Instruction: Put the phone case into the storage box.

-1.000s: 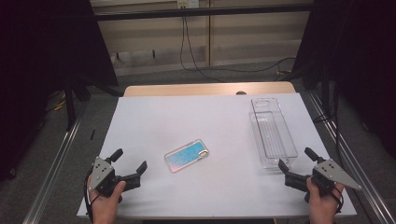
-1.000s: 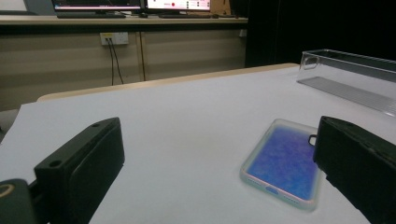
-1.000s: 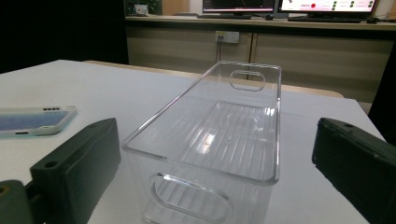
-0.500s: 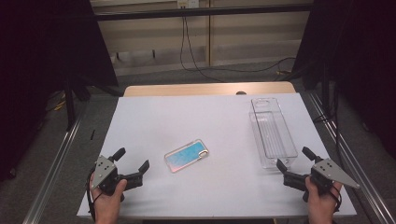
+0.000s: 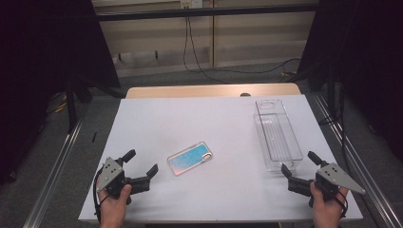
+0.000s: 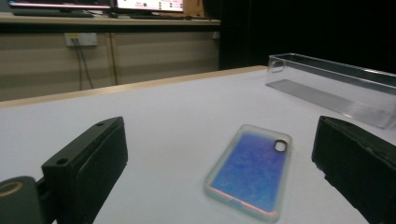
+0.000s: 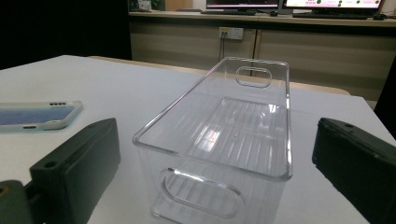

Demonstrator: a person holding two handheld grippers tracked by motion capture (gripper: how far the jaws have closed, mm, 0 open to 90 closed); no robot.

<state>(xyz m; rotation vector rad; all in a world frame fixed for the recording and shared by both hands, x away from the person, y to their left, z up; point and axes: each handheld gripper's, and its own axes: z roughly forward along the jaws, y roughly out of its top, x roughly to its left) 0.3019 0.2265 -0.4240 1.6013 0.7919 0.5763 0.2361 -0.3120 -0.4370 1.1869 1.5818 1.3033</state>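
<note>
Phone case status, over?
Left gripper open, fingers just closing slightly, nothing between them. Right gripper open, facing clear bin. Phone case flat on table, untouched. Path clear.

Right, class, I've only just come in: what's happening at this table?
A person holds a two-jaw gripper in each hand at a white table. The left gripper, jaws open and just closing slightly with nothing between them, points at a phone case lying flat. The right gripper, also open, faces the near end of an empty clear plastic bin. Neither thing is touched yet.

Glossy iridescent phone case (image 5: 190,158), clear ribbed plastic bin (image 5: 278,135), matt white table (image 5: 218,123)
</note>
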